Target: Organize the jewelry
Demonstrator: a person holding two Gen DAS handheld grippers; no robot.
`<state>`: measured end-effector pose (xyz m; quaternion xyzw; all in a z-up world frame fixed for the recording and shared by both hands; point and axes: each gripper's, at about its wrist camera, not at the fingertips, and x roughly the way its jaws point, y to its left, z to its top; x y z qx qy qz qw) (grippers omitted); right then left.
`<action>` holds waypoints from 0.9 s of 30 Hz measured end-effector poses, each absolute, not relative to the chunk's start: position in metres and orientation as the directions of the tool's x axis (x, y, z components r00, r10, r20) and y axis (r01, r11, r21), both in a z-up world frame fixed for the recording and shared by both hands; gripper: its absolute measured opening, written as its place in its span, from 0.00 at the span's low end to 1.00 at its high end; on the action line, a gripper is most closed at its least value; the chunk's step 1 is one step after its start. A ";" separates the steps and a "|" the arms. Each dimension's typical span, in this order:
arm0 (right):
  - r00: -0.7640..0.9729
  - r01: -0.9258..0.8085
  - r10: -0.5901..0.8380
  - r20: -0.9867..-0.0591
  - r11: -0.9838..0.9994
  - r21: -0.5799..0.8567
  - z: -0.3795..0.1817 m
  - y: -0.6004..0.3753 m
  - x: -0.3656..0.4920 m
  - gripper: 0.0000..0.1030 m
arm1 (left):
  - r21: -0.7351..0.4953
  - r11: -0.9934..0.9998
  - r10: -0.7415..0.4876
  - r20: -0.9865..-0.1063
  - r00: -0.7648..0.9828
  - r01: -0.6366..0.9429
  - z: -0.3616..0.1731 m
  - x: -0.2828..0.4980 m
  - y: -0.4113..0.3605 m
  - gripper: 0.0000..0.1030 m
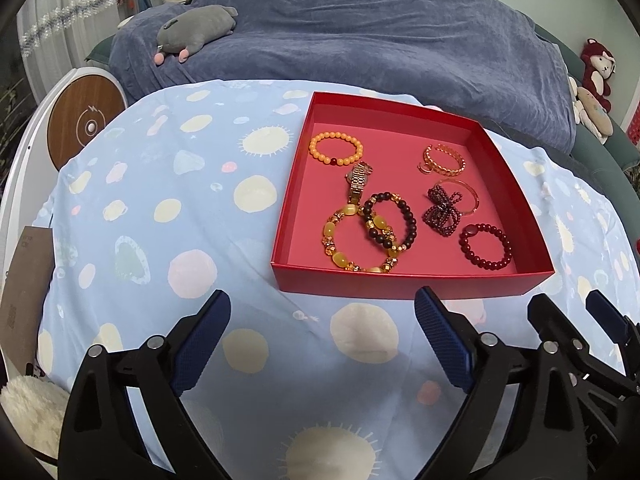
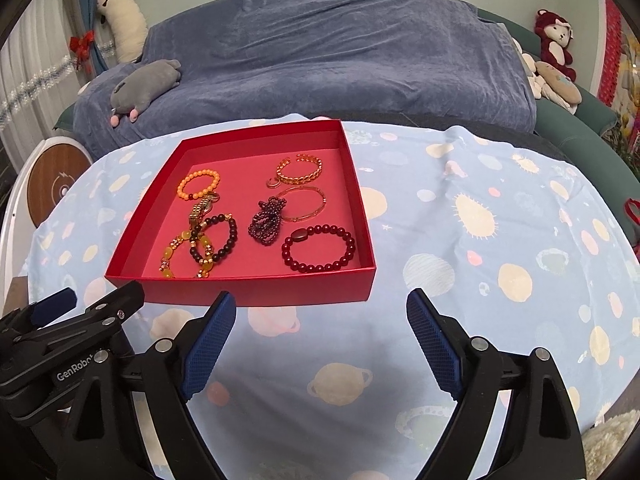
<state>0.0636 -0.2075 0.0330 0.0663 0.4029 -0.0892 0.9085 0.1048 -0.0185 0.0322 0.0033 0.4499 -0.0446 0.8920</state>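
A shallow red box sits on a pale blue spotted cloth and holds several pieces: an orange bead bracelet, a gold watch, a yellow bead bracelet, a dark bead bracelet, a gold chain bangle, a thin gold bangle, a purple bead bundle and a dark red bracelet. My left gripper and right gripper stand open just before the box's near wall, nothing between their fingers.
A blue-covered sofa runs behind the table, with a grey plush on it and plush toys at its right end. A round wooden-topped stand is at the left. Bare cloth lies right of the box.
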 end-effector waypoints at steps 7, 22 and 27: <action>0.669 0.227 -0.137 -0.731 0.974 0.025 0.034 -0.207 0.063 0.85 | -0.023 0.997 -0.065 -0.805 0.589 0.078 0.031 0.104 -0.019 0.90; 0.682 0.227 -0.122 -0.721 0.973 0.050 0.034 -0.209 0.060 0.93 | -0.020 0.998 -0.056 -0.802 0.594 0.066 0.030 0.104 -0.016 0.90; 0.683 0.227 -0.122 -0.720 0.973 0.051 0.034 -0.209 0.060 0.93 | -0.014 0.998 -0.049 -0.801 0.597 0.064 0.030 0.104 -0.016 0.91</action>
